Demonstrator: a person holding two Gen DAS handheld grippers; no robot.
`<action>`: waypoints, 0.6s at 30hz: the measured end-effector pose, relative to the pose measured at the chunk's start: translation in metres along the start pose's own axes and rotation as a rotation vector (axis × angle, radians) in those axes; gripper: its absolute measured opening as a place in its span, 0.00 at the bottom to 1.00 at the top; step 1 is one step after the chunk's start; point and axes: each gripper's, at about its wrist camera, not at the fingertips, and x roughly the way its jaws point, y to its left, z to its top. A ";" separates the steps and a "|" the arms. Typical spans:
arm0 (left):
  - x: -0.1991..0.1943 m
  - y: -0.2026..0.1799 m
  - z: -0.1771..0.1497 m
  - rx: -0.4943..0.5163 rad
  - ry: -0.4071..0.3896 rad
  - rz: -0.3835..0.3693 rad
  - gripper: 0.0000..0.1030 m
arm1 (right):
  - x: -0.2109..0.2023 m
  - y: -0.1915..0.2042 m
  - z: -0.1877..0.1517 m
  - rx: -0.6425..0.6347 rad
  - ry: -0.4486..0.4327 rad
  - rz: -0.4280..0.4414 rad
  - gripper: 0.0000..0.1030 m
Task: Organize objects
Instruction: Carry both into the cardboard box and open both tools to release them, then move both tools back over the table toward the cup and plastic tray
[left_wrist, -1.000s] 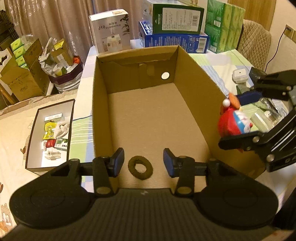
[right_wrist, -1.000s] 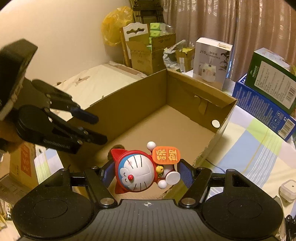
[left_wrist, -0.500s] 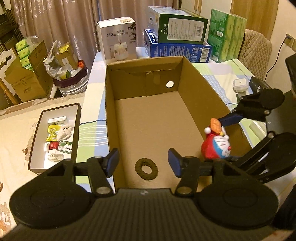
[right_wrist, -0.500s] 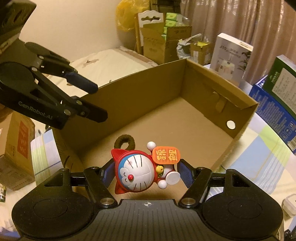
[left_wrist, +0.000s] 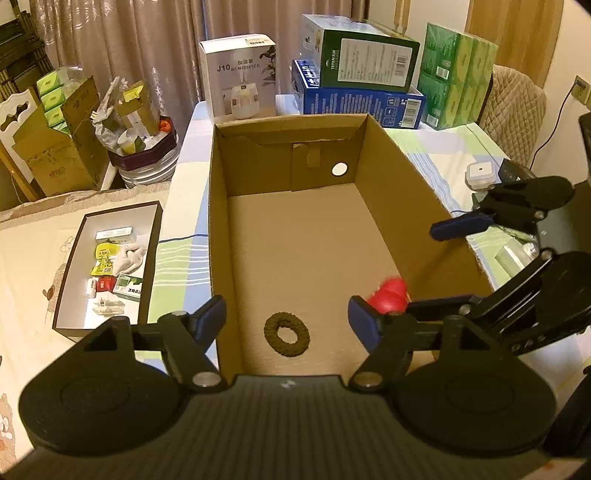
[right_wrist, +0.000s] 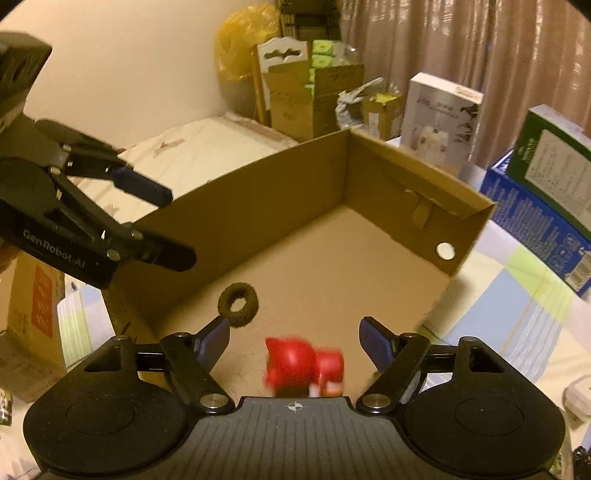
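The right tongs (right_wrist: 294, 338) stand wide apart and grip nothing. The red figurine (right_wrist: 304, 363) sits between and below their fingers, blurred, touching neither pad; it appears to be in free fall or just landing on the floor of the cardboard box (right_wrist: 406, 173). From the left wrist view the same figurine (left_wrist: 388, 300) shows as a red smear near the box's right wall, partly hidden behind a tong finger. The left tongs (left_wrist: 287, 317) are also spread and empty, held over the near end of the box. The brown hair tie (left_wrist: 287, 334) lies flat on the box floor, near the figurine but apart from it.

Hazards from this state:

- Bounce or roll. The figurine has a rounded head. A drop onto stiff cardboard can send it rolling toward the hair tie or against the right wall; whether it lands upright cannot be judged from the blur.
- Collision between tools. The right tongs (left_wrist: 458, 266) reach over the right wall close beside the left tongs. Withdrawing either one sideways risks contact between finger linkages.
- Box displacement. A tong finger catching the wall rim on the way out can shift or tip the light, nearly empty box on the bench (left_wrist: 443, 162).
- Snagging. Lowering the left tongs further places its fingers close to the hair tie, which may be dragged unintentionally.
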 end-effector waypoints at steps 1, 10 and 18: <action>-0.002 -0.001 0.000 -0.003 -0.003 0.000 0.71 | -0.005 -0.001 -0.001 0.001 -0.009 -0.006 0.72; -0.024 -0.022 -0.006 -0.036 -0.036 0.005 0.84 | -0.079 -0.009 -0.021 0.087 -0.095 -0.095 0.73; -0.051 -0.069 -0.008 -0.067 -0.095 -0.008 0.98 | -0.148 -0.016 -0.061 0.207 -0.127 -0.208 0.74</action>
